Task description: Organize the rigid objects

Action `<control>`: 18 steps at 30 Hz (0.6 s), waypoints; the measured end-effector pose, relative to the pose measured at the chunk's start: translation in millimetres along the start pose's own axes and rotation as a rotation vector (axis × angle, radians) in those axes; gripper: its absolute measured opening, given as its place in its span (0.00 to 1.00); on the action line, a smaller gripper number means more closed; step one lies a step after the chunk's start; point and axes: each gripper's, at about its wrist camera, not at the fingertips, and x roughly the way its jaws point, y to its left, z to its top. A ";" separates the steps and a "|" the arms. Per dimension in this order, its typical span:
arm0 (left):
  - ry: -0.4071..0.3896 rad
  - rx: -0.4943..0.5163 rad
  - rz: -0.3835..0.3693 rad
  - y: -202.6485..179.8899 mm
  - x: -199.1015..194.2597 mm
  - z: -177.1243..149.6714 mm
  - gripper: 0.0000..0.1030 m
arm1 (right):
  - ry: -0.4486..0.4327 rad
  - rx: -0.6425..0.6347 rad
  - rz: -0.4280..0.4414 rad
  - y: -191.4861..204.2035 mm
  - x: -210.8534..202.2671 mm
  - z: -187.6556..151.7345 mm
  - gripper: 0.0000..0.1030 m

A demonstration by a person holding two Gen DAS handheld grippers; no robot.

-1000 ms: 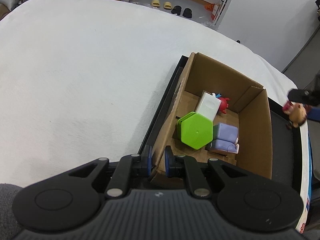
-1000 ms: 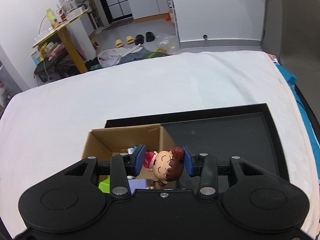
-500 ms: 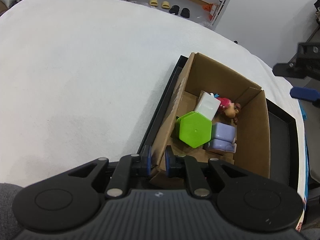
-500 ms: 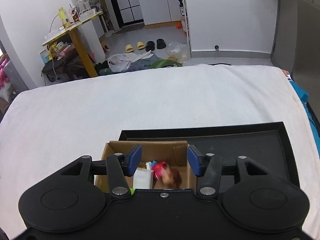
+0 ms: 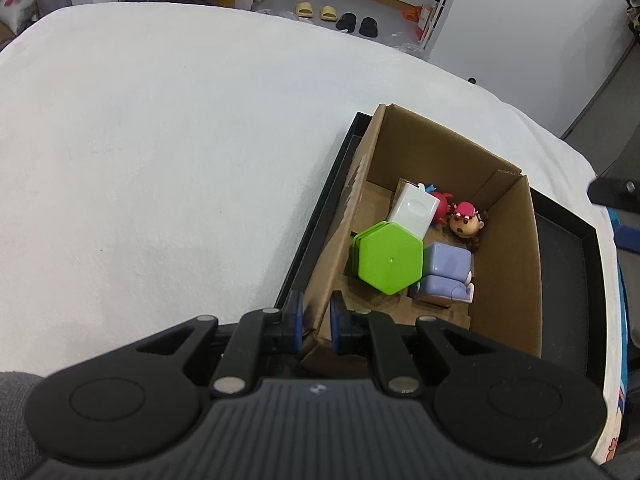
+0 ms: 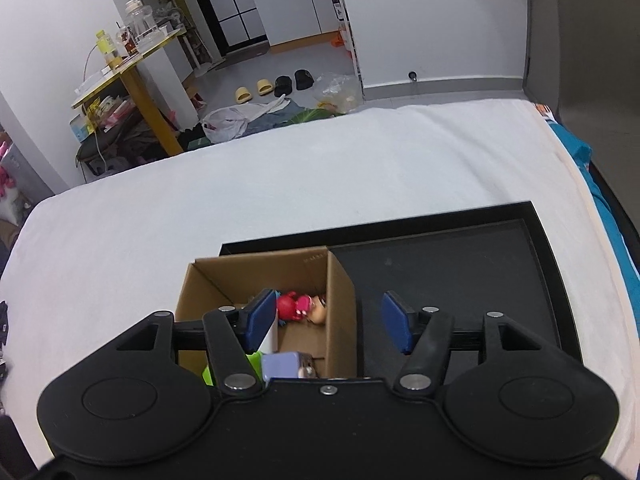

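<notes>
Right gripper [image 6: 329,322]: blue-padded jaws apart and just been opening, nothing between them, hanging above the open brown cardboard box [image 6: 340,304]. Left gripper [image 5: 315,322]: jaws pinched together on the near corner wall of that box [image 5: 506,276], steadying it. The small doll figurine with brown hair and a pink cap [image 5: 465,224] lies loose on the box floor, face up, toward the far right corner, touching or just beside a red toy [image 5: 443,205]. A white rectangular block [image 5: 414,211] leans beside them; nearer, a lime-green hexagonal plastic case [image 5: 390,257] stands against a pale lavender plastic piece [image 5: 446,270]. The box sits at the left end of a shallow black tray [image 6: 460,264] on a white padded surface [image 5: 160,160]; the tray's bare part holds nothing visible. Judged step: release of the doll into the box is done, right hand free. No further loose item shows in either view, so next move likely calls for lifting the right gripper clear of the box rim and looking for remaining objects; if none, the left can let go of the cardboard. Risk: snagging the box wall while withdrawing.
</notes>
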 end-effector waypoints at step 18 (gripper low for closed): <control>0.000 -0.008 0.055 -13.5 1.0 -0.7 0.11 | 0.179 0.056 0.089 -25.2 15.5 -37.4 0.33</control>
